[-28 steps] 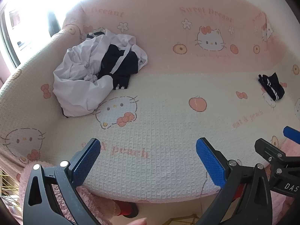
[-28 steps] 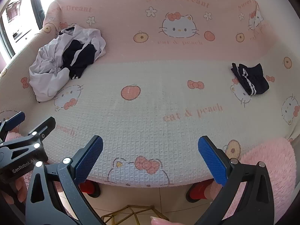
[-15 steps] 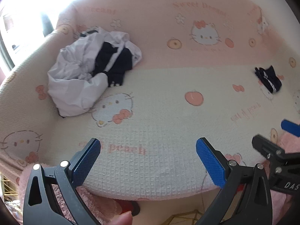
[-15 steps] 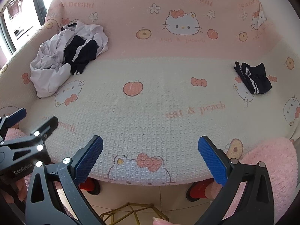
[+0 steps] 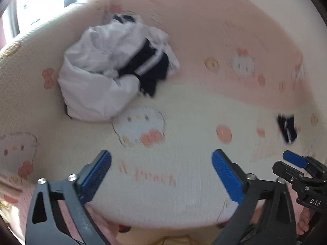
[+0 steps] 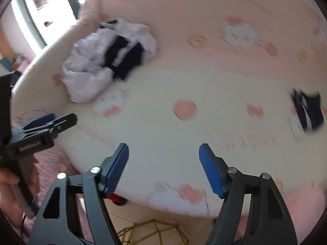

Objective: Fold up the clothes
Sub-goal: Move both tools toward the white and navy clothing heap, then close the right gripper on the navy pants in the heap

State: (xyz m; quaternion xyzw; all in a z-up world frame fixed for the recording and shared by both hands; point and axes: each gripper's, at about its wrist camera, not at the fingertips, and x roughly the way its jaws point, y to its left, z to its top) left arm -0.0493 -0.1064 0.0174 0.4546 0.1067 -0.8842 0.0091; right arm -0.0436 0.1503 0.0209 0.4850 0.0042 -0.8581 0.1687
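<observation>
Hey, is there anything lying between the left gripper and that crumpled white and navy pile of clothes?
Nothing visible. Only bare patterned sofa cover lies between the left gripper, jaws open, and the crumpled pile. The small dark garment sits far off to the right.

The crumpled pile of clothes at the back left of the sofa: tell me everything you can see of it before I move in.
The crumpled pile of clothes is a loose heap of thin, wrinkled white fabric with a navy piece bearing white stripes bunched in its right side. It is unfolded and lies on the sofa cover, in the corner where seat, backrest and left arm meet, leaning against the backrest. Neither claw touches it; both are open and well short of it. Both views are motion-blurred, so finer detail is unclear.
</observation>
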